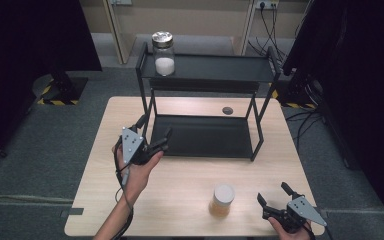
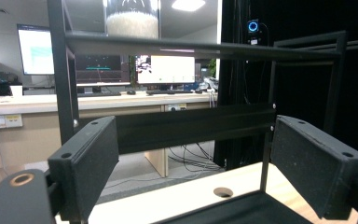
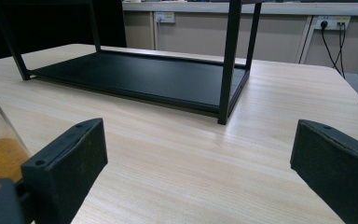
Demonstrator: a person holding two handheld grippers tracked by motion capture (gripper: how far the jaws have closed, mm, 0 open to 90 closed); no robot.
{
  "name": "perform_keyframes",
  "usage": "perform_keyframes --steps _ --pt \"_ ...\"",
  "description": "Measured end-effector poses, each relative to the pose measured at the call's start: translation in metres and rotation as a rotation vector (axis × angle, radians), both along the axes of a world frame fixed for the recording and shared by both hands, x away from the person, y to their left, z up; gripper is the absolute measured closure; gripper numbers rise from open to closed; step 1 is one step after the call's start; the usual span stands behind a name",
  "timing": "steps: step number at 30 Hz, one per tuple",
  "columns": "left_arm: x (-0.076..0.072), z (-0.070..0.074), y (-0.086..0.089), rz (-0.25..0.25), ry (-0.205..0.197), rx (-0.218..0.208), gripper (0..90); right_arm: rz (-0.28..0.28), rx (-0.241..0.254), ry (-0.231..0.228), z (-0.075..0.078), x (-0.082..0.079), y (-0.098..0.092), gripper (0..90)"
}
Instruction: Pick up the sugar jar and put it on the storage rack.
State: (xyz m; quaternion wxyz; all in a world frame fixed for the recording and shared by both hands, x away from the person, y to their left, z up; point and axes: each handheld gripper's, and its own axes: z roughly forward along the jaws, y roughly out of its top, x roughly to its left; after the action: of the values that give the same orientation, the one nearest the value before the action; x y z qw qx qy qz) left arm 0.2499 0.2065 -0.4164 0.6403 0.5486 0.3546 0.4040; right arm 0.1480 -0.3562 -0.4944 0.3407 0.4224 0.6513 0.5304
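Right now the left gripper (image 1: 156,134) hangs spread and empty at the front left corner of the black two-tier rack (image 1: 205,136). The right gripper (image 1: 275,194), also spread and empty, sits well in front of the rack, just beside the amber-filled jar (image 1: 223,200). A white-filled jar (image 1: 163,53) stands on the rack's top shelf.

Amber-filled jar (image 1: 222,200) upright, near table's front edge.

Black rack (image 1: 207,75) on a pale wood-grain tabletop (image 1: 190,200); white powder fills one jar (image 1: 163,54), amber-orange contents the other jar (image 1: 222,200); both claws are black.
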Motion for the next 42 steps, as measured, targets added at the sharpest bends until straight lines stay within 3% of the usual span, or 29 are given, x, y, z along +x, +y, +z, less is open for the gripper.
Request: perform_keyframes --steps 5,13,17,23,26,32,37,42 --pt "-0.006 -0.018 0.003 -0.01 0.025 -0.01 14.1 0.0 -0.001 -0.001 0.0 0.0 0.0 4.0" --pt "-0.016 -0.046 0.006 -0.024 0.068 0.011 14.2 0.0 -0.001 -0.001 0.0 0.0 0.0 4.0" --pt "-0.023 -0.064 0.006 -0.019 0.09 -0.021 14.4 0.0 -0.002 -0.001 0.0 0.0 0.0 4.0" --pt "-0.032 -0.089 0.004 -0.02 0.149 -0.024 14.5 0.0 -0.001 -0.002 0.0 0.0 0.0 4.0" --pt "-0.034 -0.096 0.005 -0.019 0.176 -0.008 14.4 0.0 -0.001 -0.001 0.0 0.0 0.0 4.0" --pt "-0.036 -0.11 0.009 -0.035 0.229 -0.014 15.4 0.003 -0.001 -0.003 0.0 0.0 0.0 3.9" --pt "-0.038 -0.112 0.009 -0.039 0.226 -0.026 15.2 0.006 -0.002 -0.005 -0.001 0.0 -0.001 3.8" --pt "-0.039 -0.111 0.007 -0.036 0.221 -0.005 14.6 0.006 -0.004 -0.005 -0.001 0.0 -0.001 3.7"
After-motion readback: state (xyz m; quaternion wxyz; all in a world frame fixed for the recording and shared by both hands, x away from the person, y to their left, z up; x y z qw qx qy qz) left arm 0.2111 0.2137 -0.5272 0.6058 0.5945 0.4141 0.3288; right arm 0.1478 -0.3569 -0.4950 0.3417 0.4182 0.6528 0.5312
